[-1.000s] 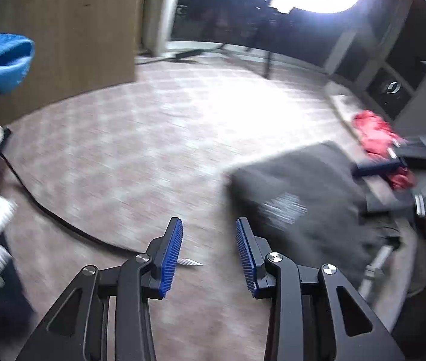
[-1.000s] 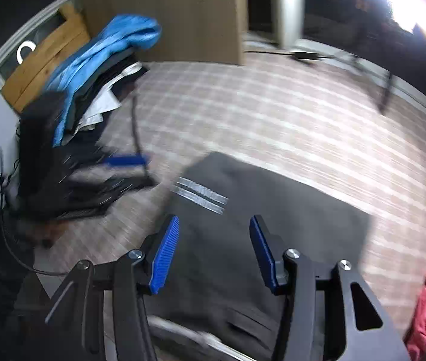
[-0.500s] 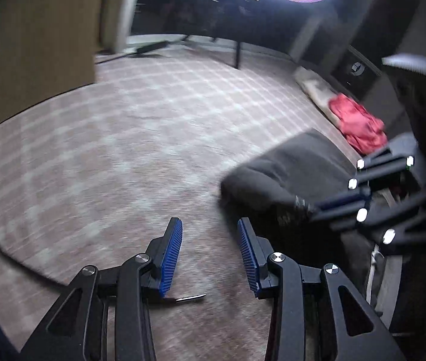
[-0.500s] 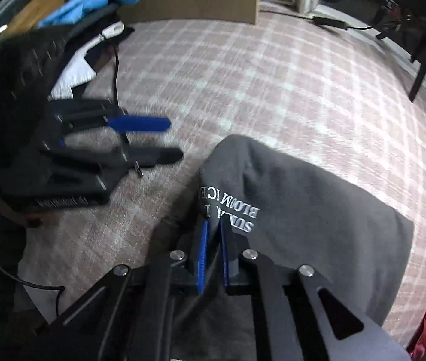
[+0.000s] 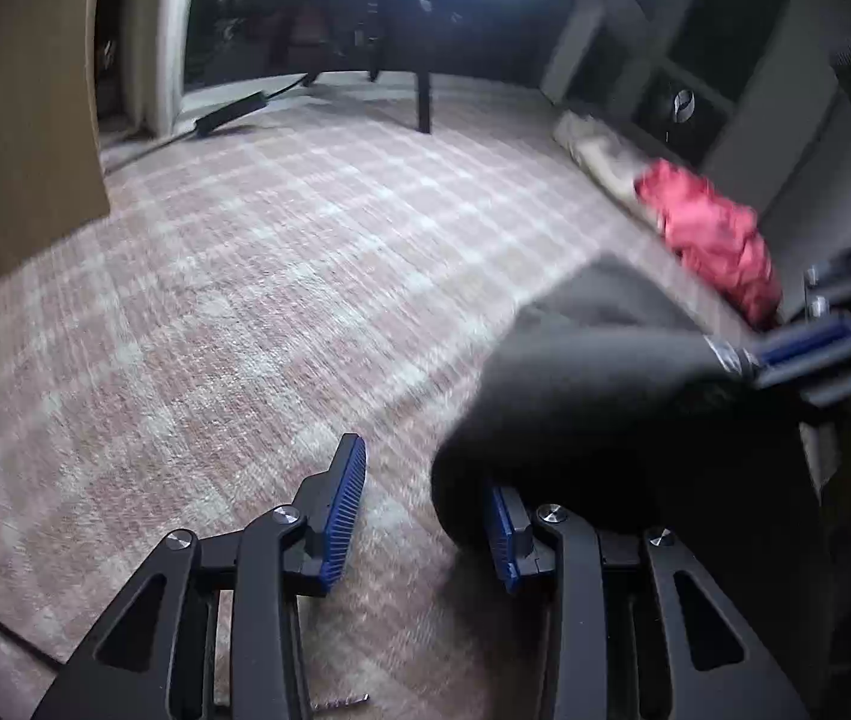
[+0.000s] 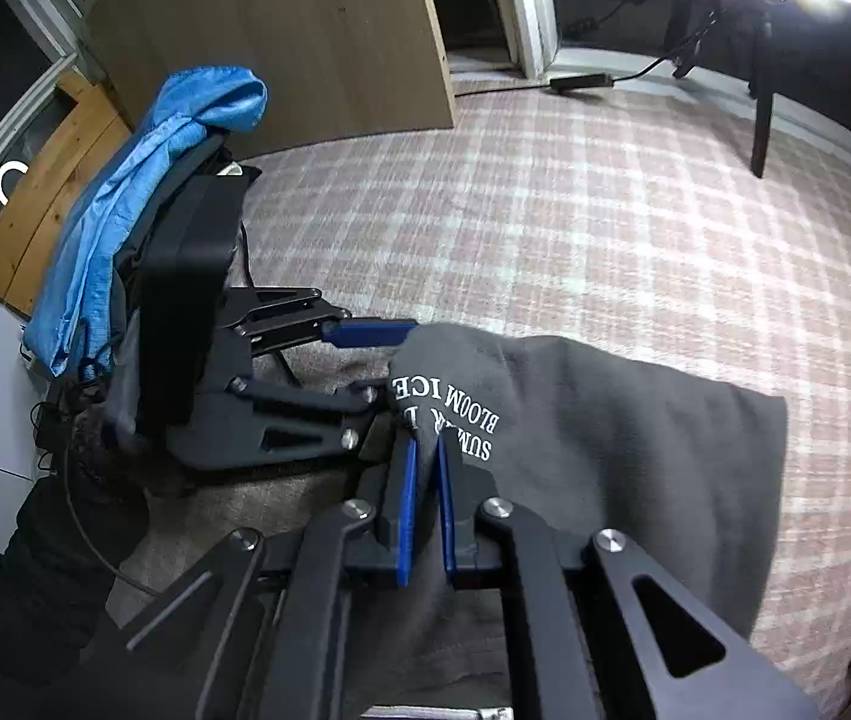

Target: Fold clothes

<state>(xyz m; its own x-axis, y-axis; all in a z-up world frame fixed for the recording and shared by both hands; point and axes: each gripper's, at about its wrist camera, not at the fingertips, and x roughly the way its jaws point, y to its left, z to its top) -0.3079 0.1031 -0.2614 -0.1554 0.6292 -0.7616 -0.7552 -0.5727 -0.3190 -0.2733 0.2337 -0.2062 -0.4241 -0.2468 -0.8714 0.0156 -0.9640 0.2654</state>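
Note:
A dark grey garment (image 6: 617, 432) with white lettering lies on the plaid carpet, its near edge raised. My right gripper (image 6: 423, 449) is shut on that raised edge, just below the lettering. In the left wrist view the same garment (image 5: 593, 396) bulges up at the right and covers the tip of my right-hand finger. My left gripper (image 5: 422, 480) is open, with carpet showing between its blue pads. From the right wrist view, the left gripper (image 6: 392, 363) sits at the garment's left corner, one pad above the fabric and one below.
A red garment (image 5: 713, 240) lies by the wall at the right. A blue garment (image 6: 143, 180) hangs over dark items at the left, beside a wooden panel (image 6: 305, 42). A black stand leg (image 5: 422, 96) and a power strip (image 5: 227, 114) are at the back. Plaid carpet (image 5: 245, 300) stretches ahead.
The right gripper shut on the grey garment's edge and lifted it. The left gripper moved right, up to the raised fabric, and stays open.

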